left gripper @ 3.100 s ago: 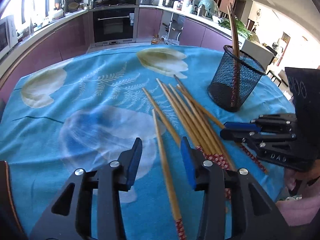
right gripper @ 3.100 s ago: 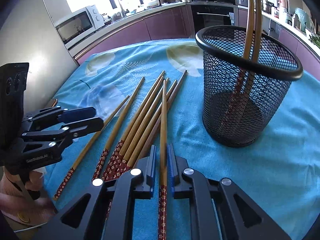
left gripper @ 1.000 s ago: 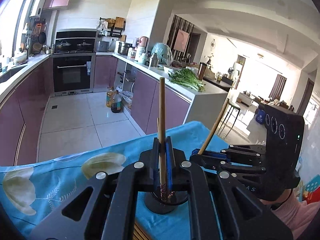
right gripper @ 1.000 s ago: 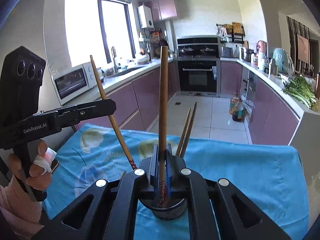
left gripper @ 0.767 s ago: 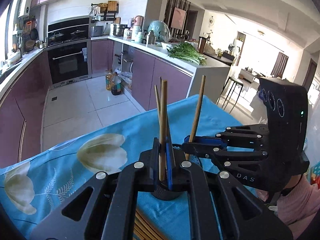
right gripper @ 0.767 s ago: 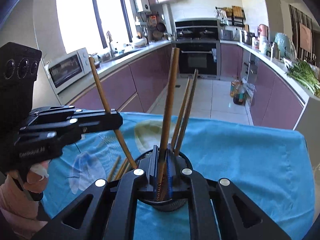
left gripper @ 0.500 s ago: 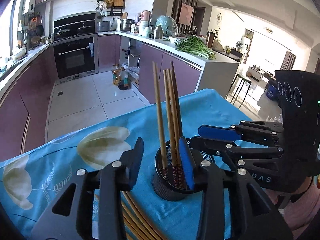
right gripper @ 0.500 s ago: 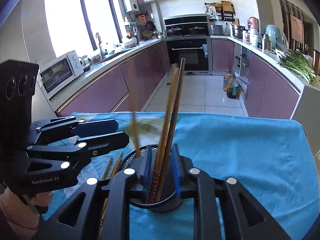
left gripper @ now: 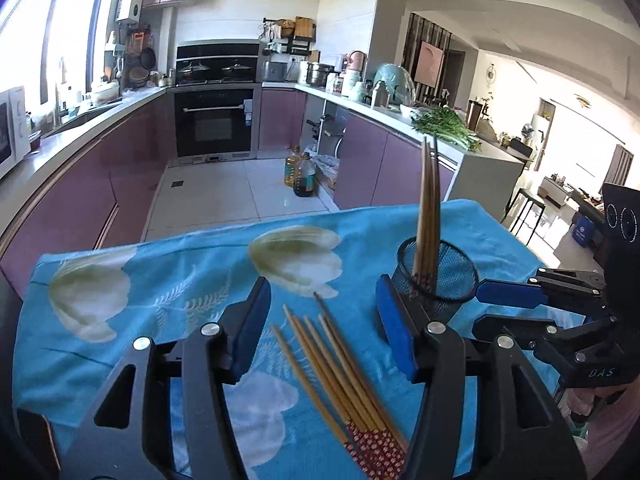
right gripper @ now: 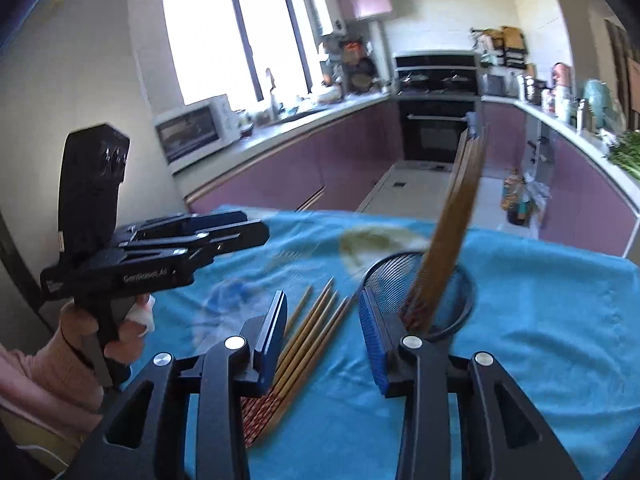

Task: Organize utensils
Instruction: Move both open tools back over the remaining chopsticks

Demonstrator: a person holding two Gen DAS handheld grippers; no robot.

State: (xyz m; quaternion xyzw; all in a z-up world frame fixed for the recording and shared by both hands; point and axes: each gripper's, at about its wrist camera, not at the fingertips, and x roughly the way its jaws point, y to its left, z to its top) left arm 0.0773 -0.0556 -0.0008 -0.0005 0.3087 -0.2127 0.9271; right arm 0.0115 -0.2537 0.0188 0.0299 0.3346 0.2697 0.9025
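Only the right wrist view shows the person's hand (right gripper: 100, 332), wrapped round the handle of the left tool (right gripper: 240, 232); it is blurred, though, so the upright chopsticks (right gripper: 452, 236) smear into one brown band. The left wrist view is sharp: those sticks (left gripper: 427, 216) stand bunched in the black mesh cup (left gripper: 452, 276), just ahead of the left tool's (left gripper: 324, 324) right-hand finger. The left tool's jaws are opening with nothing gripped, and loose chopsticks (left gripper: 336, 368) lie on the blue flowered cloth (left gripper: 160, 288) over the surface, below the gap. The right tool (left gripper: 508, 300) appears there from the side, beside the cup. In its own view the right tool (right gripper: 324, 328) is opening too, holding nothing; its finger hides the cup's (right gripper: 460, 312) near rim.
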